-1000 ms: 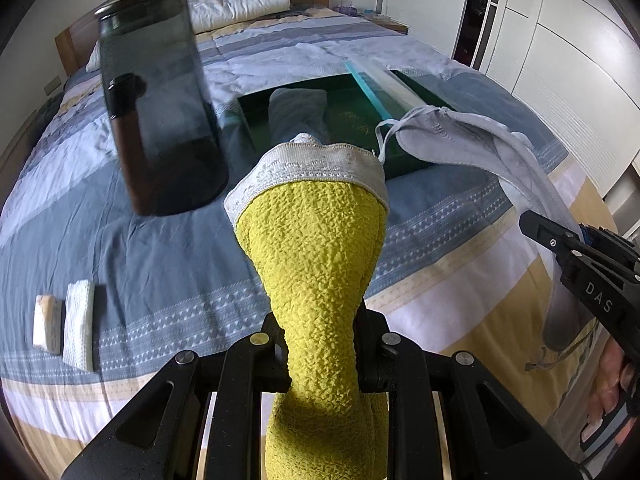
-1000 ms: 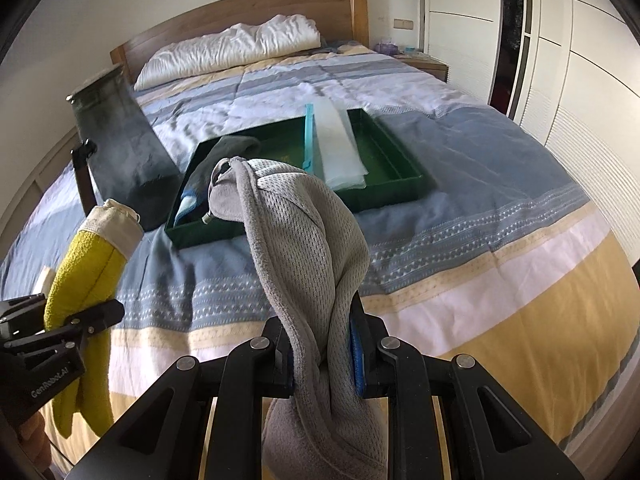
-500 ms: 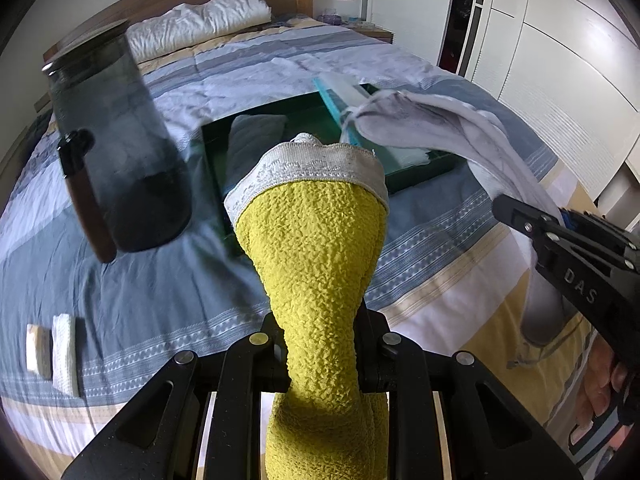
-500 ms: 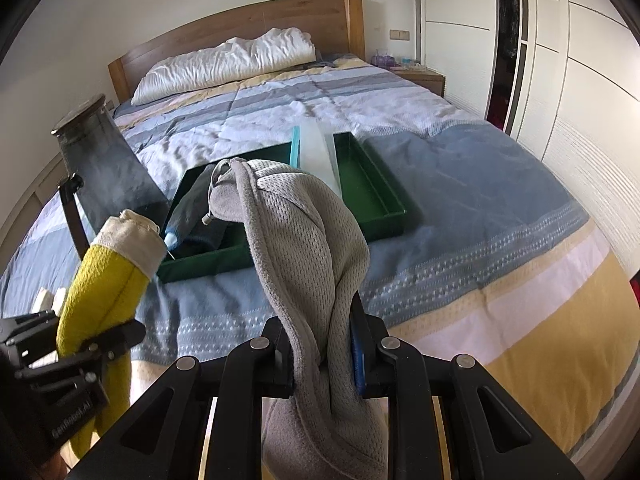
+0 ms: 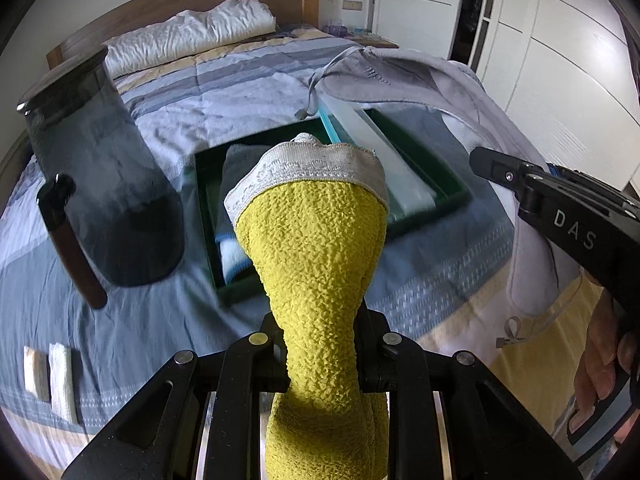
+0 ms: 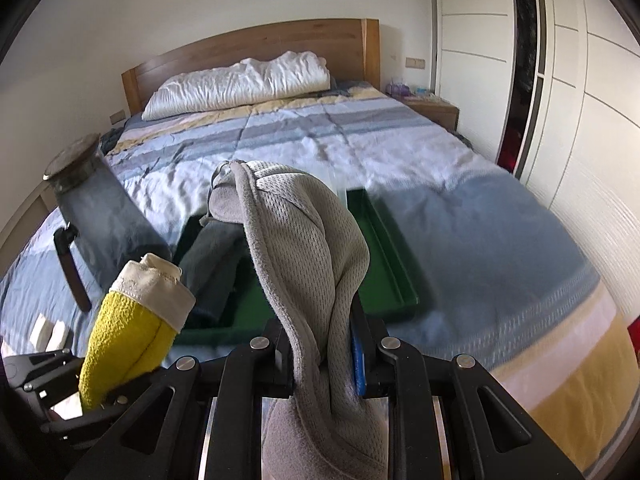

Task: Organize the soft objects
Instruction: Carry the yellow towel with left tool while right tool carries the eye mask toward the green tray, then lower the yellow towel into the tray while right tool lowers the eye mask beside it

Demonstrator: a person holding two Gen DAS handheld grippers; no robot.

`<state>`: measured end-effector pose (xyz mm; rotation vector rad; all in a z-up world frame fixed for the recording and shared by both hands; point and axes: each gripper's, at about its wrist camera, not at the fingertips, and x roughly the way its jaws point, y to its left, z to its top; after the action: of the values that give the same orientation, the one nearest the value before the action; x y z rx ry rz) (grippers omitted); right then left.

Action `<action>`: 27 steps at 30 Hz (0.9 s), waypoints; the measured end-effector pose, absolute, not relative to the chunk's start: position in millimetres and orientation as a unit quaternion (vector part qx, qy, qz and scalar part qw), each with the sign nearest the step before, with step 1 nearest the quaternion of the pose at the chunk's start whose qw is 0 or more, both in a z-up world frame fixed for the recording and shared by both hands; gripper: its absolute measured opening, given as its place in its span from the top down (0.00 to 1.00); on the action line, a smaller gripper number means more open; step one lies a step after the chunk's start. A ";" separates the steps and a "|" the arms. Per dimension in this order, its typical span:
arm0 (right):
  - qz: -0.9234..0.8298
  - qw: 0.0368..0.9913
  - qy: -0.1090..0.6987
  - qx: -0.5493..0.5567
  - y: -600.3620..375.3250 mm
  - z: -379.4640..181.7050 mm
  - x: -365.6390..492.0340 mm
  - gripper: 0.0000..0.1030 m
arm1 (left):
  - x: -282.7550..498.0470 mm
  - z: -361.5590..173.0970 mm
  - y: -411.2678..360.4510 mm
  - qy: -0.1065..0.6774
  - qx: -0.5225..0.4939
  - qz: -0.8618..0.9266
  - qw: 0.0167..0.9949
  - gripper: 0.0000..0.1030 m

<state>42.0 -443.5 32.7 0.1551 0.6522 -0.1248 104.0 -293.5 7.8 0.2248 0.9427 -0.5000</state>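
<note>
My left gripper (image 5: 322,354) is shut on a yellow textured cloth with a white lace hem (image 5: 316,236), which stands up between the fingers. My right gripper (image 6: 322,354) is shut on a grey mesh garment with drawstrings (image 6: 304,248). Both are held in the air over the near part of the bed. Ahead lies a dark green tray (image 5: 448,192) (image 6: 394,264) on the bedspread, with a folded grey cloth (image 5: 236,164) (image 6: 212,268) in its left half and a clear divider (image 5: 396,160) down its middle. The right gripper (image 5: 560,216) shows at the right of the left wrist view, the left gripper (image 6: 52,376) at lower left of the right.
A dark smoked-glass pitcher with a brown handle (image 5: 100,184) (image 6: 92,220) stands on the bed left of the tray. Two small folded white cloths (image 5: 50,380) lie near the bed's left front edge. White pillow (image 6: 240,84), wooden headboard (image 6: 256,44) and nightstand (image 6: 432,110) behind; white wardrobe doors (image 6: 580,120) at right.
Both grippers have travelled forward along the bed and risen a little, each carrying its cloth. The tray and pitcher now sit closer and lower in both views.
</note>
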 end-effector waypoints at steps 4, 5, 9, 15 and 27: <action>-0.062 0.947 0.308 0.064 -448.7 38.4 62.4 0.81 | 127.0 16.7 -297.6 0.445 0.079 -0.228 0.862 0.81; -0.063 0.948 0.306 0.061 -450.5 40.1 68.9 0.81 | 133.1 18.2 -298.2 0.444 0.072 -0.226 0.864 0.81; -0.064 0.951 0.298 0.047 -451.9 41.7 88.6 0.81 | 156.7 22.8 -301.7 0.441 0.042 -0.217 0.870 0.81; -0.058 0.951 0.302 0.023 -454.7 31.8 131.3 0.81 | 197.9 17.6 -313.7 0.442 0.009 -0.189 0.877 0.81; -0.058 0.940 0.336 -0.003 -466.4 4.1 212.3 0.81 | 243.6 -9.1 -335.9 0.444 -0.005 -0.134 0.886 0.81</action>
<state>212.3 -466.4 4.1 -0.0061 0.6852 -0.1176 243.6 -335.9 -9.1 -0.0103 0.9238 -0.2790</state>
